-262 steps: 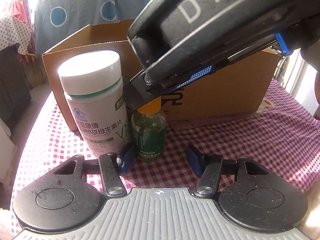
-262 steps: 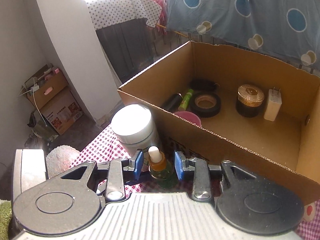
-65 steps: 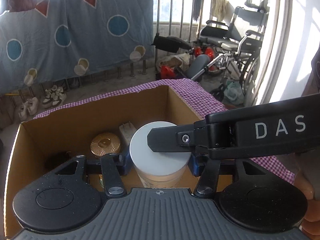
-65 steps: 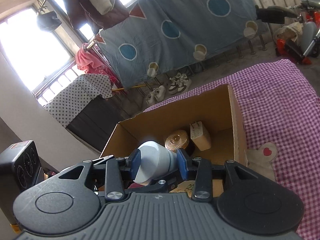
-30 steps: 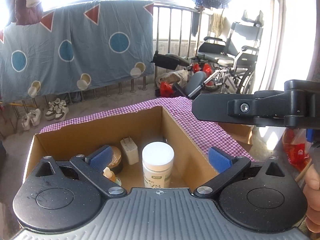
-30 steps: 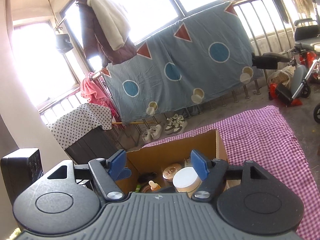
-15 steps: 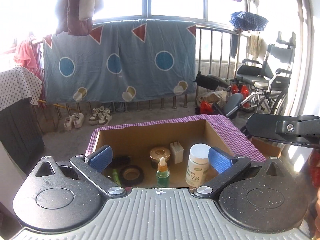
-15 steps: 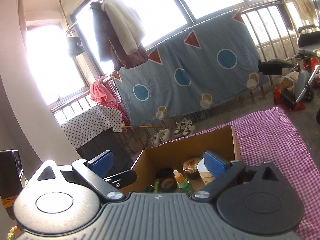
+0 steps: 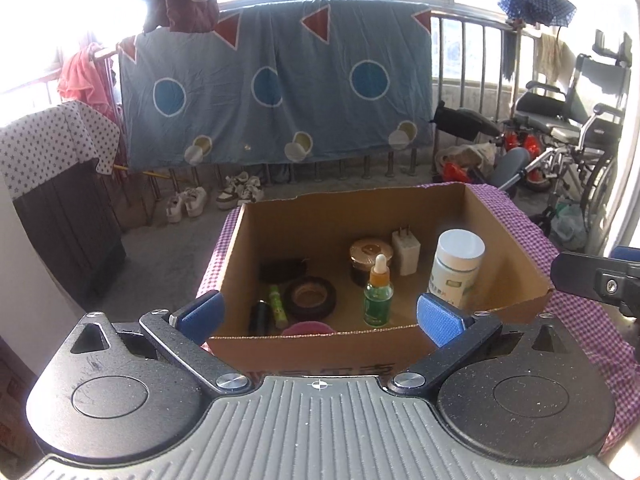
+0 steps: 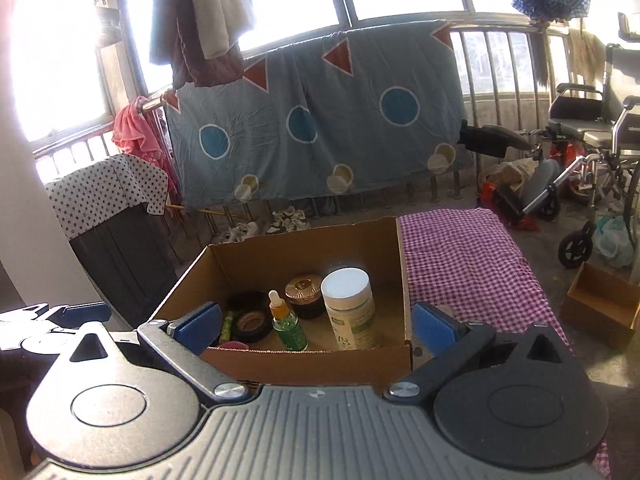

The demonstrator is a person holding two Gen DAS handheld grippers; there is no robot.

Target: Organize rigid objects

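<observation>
The white-capped bottle (image 9: 456,272) and green dropper bottle (image 9: 378,292), earlier on the checked cloth outside, now stand inside the cardboard box (image 9: 312,344). Both grippers (image 9: 318,314) (image 10: 316,326) have let go, spread wide and pulled back.

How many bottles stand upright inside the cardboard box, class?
2. The white-capped pill bottle stands near the right wall of the cardboard box; the green dropper bottle stands just left of it, toward the front. The near wall may hide something small.
</observation>
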